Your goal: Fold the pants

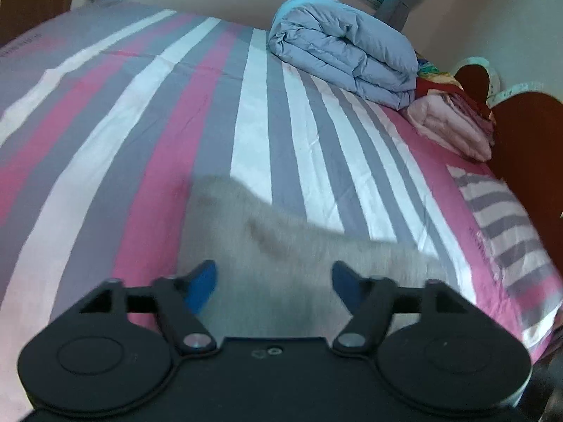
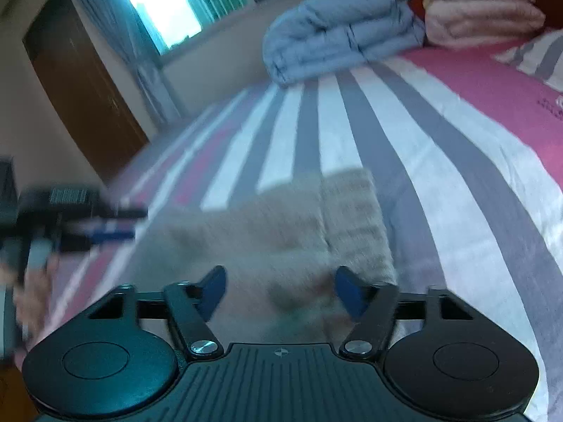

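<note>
Beige-grey pants (image 1: 281, 246) lie bunched on the pink, grey and white striped bed sheet (image 1: 147, 133), right in front of my left gripper (image 1: 274, 281). Its blue pads (image 1: 206, 281) stand wide apart over the cloth and it is open. In the right wrist view the pants (image 2: 274, 235) lie folded, with a ribbed band (image 2: 352, 218) on their right side. My right gripper (image 2: 279, 288) is open above their near edge, and the fabric lies below and between the pads without being pinched. The left gripper (image 2: 135, 223) shows blurred at the far left, held by a hand (image 2: 31, 292).
A folded blue-grey quilt (image 1: 345, 52) and a stack of pink blankets (image 1: 454, 126) sit at the head of the bed by a wooden headboard (image 1: 527, 147). A striped pillow (image 1: 506, 218) lies on the right. A brown door (image 2: 81, 81) and a bright window (image 2: 158, 3) are beyond.
</note>
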A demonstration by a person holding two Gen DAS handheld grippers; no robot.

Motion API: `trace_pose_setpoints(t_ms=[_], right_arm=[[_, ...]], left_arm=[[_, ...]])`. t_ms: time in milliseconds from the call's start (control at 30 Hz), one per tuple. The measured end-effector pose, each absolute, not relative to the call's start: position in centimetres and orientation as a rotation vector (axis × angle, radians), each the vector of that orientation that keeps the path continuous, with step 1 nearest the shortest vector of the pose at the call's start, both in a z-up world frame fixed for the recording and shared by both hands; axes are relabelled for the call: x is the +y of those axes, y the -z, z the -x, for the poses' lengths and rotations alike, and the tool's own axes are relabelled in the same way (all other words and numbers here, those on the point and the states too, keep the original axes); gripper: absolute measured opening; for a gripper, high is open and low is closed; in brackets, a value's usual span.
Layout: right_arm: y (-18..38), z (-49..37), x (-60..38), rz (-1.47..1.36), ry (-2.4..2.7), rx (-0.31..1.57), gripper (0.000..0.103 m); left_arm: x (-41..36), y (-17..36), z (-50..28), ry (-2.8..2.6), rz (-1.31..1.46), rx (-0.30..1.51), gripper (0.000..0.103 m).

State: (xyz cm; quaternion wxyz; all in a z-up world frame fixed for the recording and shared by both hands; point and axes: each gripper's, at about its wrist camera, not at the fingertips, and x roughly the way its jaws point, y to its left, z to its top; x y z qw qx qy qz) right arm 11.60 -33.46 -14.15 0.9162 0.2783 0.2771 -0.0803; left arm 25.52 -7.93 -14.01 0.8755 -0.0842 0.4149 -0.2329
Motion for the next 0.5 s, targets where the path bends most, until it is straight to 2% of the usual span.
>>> trace_pose_setpoints(t_ms=[267,367,500], right_arm=[[13.1,-16.0,-33.7,-0.557,0.179,0.567,0.072],[16.3,-17.0,-33.9,-0.445,0.245,0.709,0.072],[16.7,-16.4,-33.5,-0.376,0.263,0.715,0.072]], left_arm=[[-9.7,18.1,-21.3,0.456,0.001,0.907,0.063],[-10.6,18.8,-20.2,0.461,-0.095,0.876,0.063],[-10.2,18.2,-19.9,0.442,-0.082,0.879,0.063]])
